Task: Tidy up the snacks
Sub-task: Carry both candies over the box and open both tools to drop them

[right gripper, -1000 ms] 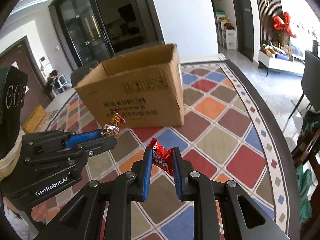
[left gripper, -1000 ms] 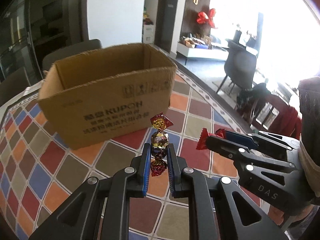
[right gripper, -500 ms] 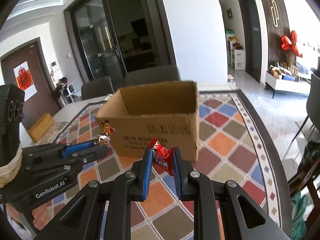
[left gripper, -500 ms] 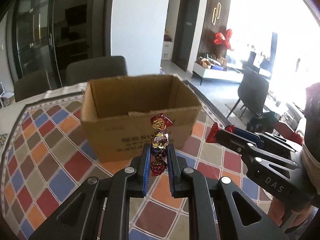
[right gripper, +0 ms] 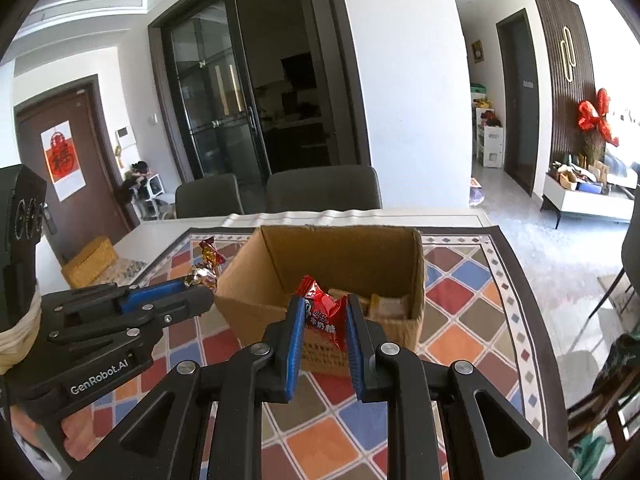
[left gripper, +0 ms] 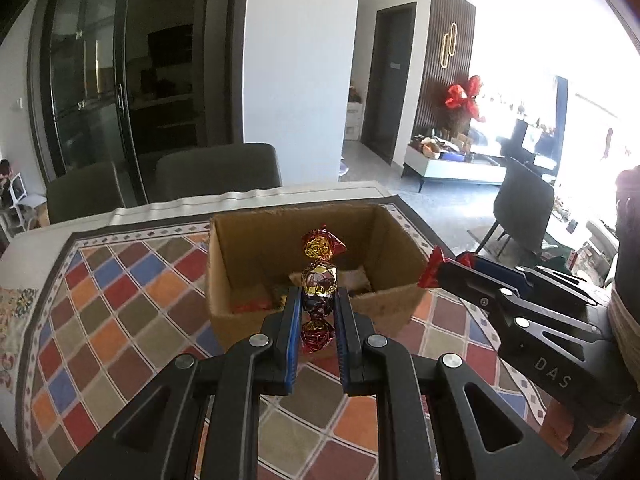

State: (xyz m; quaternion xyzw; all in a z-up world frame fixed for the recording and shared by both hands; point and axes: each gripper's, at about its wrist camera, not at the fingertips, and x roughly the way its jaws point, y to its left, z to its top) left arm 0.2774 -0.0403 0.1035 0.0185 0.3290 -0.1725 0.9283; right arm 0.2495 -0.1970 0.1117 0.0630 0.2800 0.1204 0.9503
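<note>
**Two sweets held up, ready to drop in the box**

The left hand-held gripper (left gripper: 317, 312) is squeezed tight on a shiny candy twisted in gold and red foil (left gripper: 319, 276). The candy stands up tall between the blue pads. It hangs in the air just in front of the open brown cardboard box (left gripper: 394, 240).

The box sits on the bench, which wears a cloth of bright colored diamonds (left gripper: 112, 300). A few snacks lie at the bottom of it.

The right hand-held gripper (right gripper: 325, 320) is clamped on a small red candy packet with white letters (right gripper: 323, 312). It is also in the air near the box's front wall.

This looks like the carrying step. Next, I think each sweet must go forward over the box's rim. Then the grippers let go so the sweets fall inside.
</note>
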